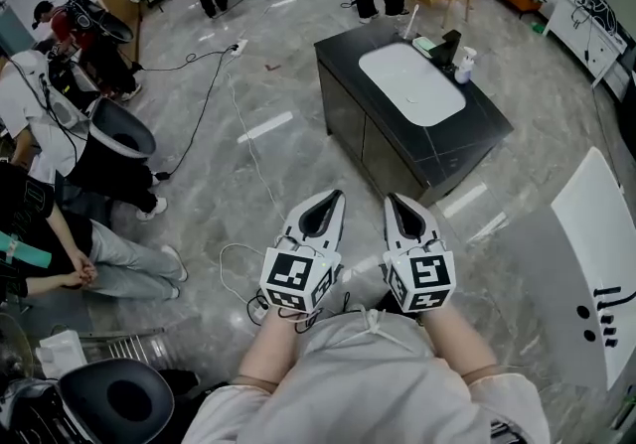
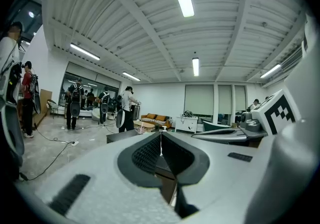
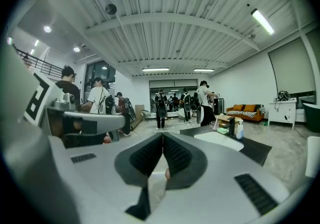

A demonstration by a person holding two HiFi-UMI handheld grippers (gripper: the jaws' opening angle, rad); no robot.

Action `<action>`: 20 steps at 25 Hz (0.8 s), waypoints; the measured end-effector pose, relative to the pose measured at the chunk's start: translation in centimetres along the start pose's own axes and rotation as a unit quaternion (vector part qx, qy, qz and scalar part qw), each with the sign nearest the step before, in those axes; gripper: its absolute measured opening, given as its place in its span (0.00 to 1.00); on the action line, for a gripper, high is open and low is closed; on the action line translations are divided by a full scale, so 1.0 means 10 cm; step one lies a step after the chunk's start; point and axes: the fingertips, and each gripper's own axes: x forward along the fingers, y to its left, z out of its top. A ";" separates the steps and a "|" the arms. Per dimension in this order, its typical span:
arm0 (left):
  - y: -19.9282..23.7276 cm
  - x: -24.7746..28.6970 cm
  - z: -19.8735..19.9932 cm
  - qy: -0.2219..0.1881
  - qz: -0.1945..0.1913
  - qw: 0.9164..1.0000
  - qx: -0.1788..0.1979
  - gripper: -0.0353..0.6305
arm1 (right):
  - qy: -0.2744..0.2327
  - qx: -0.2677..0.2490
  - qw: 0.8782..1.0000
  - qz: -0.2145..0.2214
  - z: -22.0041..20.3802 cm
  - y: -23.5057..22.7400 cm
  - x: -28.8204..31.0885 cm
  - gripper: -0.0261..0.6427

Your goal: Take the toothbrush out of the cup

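Fingers of our left gripper (image 1: 336, 198) and right gripper (image 1: 392, 201) are clenched on nothing. We should first approach the bench (image 1: 477, 124) at one o'clock, then release one pair near the cup (image 1: 411, 35).

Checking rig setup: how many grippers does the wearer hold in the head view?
2. The left gripper is low, left of centre; the right gripper is beside it on the right. Both are shut and empty. Neither is hidden.
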 end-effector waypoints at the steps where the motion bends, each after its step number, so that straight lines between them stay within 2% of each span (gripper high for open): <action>1: 0.03 0.00 -0.01 0.002 0.002 1.000 -0.002 0.08 | 0.000 -0.002 1.000 0.001 0.00 0.00 0.02 0.08; 9: 0.38 0.16 -0.15 0.015 0.029 0.999 -0.023 0.08 | 0.010 0.004 1.000 0.019 -0.06 -0.12 0.41 0.08; 14: 0.62 0.51 -0.18 0.026 0.041 0.999 -0.017 0.08 | 0.013 0.018 0.999 0.037 -0.06 -0.32 0.88 0.08; 20: 1.10 1.16 -0.06 0.030 0.046 0.998 -0.031 0.08 | 0.016 0.027 0.998 0.049 0.07 -0.64 1.62 0.08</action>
